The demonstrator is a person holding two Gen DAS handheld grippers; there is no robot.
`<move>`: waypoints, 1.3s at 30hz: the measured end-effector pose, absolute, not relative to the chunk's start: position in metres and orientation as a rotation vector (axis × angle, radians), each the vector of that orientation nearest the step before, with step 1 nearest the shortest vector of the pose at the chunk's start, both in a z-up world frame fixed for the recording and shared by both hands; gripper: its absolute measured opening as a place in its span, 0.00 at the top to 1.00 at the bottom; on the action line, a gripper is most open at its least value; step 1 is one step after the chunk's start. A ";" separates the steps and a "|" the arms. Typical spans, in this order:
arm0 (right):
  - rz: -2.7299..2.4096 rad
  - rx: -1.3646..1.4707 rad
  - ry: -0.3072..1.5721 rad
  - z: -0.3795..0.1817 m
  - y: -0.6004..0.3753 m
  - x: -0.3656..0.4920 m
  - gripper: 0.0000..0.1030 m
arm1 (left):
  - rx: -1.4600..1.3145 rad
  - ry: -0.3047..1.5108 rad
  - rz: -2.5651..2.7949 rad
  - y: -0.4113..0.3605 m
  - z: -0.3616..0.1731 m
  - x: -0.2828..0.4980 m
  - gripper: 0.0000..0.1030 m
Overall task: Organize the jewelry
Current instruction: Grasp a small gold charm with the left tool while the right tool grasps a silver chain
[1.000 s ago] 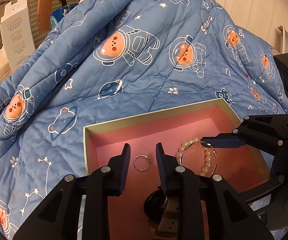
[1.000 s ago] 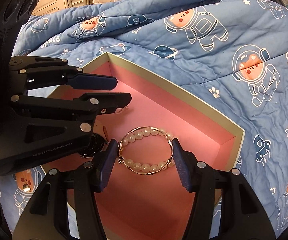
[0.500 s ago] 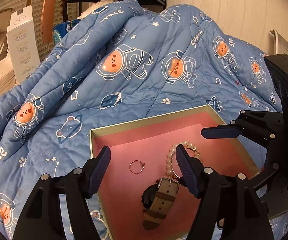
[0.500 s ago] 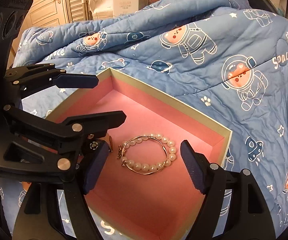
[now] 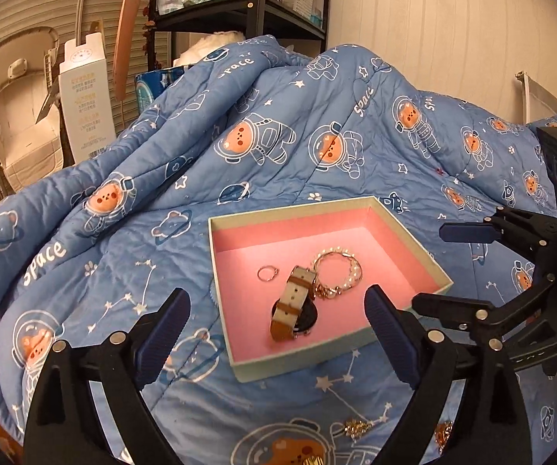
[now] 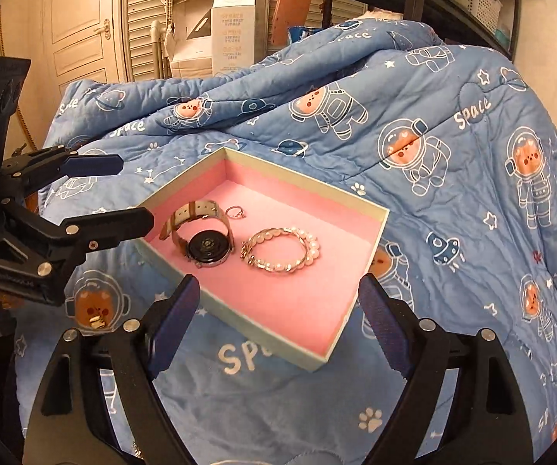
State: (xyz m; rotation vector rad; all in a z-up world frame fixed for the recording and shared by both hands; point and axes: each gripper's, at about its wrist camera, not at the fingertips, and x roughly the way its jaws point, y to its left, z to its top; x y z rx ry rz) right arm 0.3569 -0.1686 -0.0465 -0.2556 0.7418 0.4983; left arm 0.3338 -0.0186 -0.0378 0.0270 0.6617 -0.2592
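Note:
A pink-lined box (image 5: 425,259) (image 6: 371,240) lies on a blue space-print quilt. Inside it lie a small ring (image 5: 267,273) (image 6: 235,212), a watch with a tan strap (image 5: 293,306) (image 6: 205,238) and a pearl bracelet (image 5: 336,273) (image 6: 282,248). My left gripper (image 5: 276,333) is open and empty, held above the box's near edge. My right gripper (image 6: 278,325) is open and empty, also above the near side of the box. A small gold jewelry piece (image 5: 356,426) and another (image 5: 443,432) lie on the quilt in front of the box; a gold piece (image 6: 96,319) shows in the right wrist view.
The quilt (image 5: 278,135) rises in a mound behind the box. A white carton (image 5: 85,100) and a black shelf (image 5: 247,4) stand behind it. A door (image 6: 77,23) is at far left.
Both grippers have opened wide and pulled back and up from the box. The ring and the pearl bracelet now lie free in the box beside the watch.

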 end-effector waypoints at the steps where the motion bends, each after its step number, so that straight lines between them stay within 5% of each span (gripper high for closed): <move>1: 0.501 -0.256 0.744 -0.047 -0.170 0.349 0.19 | 0.018 0.668 -0.252 -0.016 -0.040 0.328 0.13; 20: 0.532 -0.187 0.877 -0.096 -0.212 0.229 0.20 | -0.101 0.771 -0.215 -0.008 -0.088 0.229 0.13; 28: 0.573 -0.293 0.907 -0.112 -0.220 0.216 0.38 | -0.065 0.794 -0.227 -0.014 -0.098 0.216 0.14; 39: 0.660 -0.368 0.887 -0.121 -0.207 0.231 0.55 | 0.007 0.818 -0.243 -0.024 -0.103 0.238 0.35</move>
